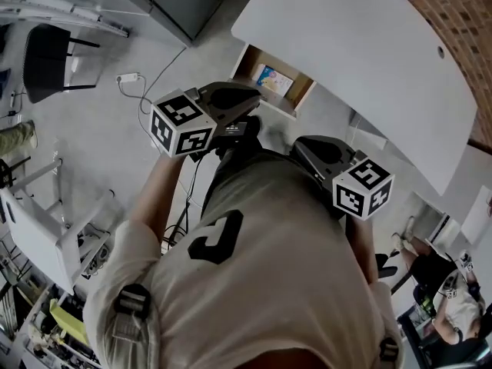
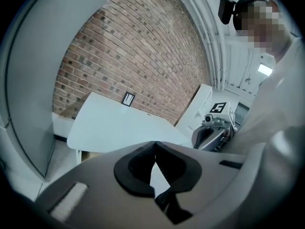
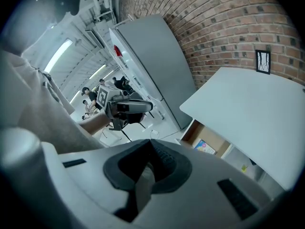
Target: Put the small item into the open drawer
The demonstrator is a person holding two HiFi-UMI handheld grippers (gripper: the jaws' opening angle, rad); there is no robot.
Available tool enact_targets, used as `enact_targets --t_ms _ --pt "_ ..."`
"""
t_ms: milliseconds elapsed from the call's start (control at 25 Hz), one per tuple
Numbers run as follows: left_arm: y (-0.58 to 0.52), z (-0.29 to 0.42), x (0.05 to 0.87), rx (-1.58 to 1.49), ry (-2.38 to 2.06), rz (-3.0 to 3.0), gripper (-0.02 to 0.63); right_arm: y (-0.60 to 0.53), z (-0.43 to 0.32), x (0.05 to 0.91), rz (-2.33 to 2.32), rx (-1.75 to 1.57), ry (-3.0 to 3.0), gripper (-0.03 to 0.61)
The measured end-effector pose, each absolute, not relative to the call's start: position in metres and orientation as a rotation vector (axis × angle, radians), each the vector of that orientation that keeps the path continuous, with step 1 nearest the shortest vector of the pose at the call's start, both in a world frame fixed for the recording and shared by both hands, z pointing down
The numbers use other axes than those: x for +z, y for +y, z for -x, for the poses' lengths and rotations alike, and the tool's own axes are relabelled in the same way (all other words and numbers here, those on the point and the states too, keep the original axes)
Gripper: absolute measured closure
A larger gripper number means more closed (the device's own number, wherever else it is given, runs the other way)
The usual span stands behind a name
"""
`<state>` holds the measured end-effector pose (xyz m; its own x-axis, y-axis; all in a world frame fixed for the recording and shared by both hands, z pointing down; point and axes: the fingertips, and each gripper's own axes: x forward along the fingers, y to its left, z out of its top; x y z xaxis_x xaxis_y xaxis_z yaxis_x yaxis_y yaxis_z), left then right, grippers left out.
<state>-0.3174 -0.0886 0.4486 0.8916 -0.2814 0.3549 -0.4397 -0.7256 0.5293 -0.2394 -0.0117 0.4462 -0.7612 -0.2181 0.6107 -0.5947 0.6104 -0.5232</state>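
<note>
Under the white table a wooden drawer stands open, and a small colourful item lies inside it. My left gripper hovers just short of the drawer, its jaws shut with nothing between them. Lower right of it is my right gripper, held in front of my chest. Its jaws meet at the tips and hold nothing. In the right gripper view the drawer and the item show past the jaws, with the left gripper to the left.
A brick wall stands behind the table, and a tall grey cabinet beside it. On the floor are a power strip with cable, a black chair and white furniture. A person sits at the lower right.
</note>
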Motion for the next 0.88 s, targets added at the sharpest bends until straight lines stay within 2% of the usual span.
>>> enact_targets --t_ms 880 --pt "-0.025 0.160 0.420 0.453 -0.580 -2.455 0.609 0.065 0.083 0.425 -0.625 0.950 -2.516 0.574"
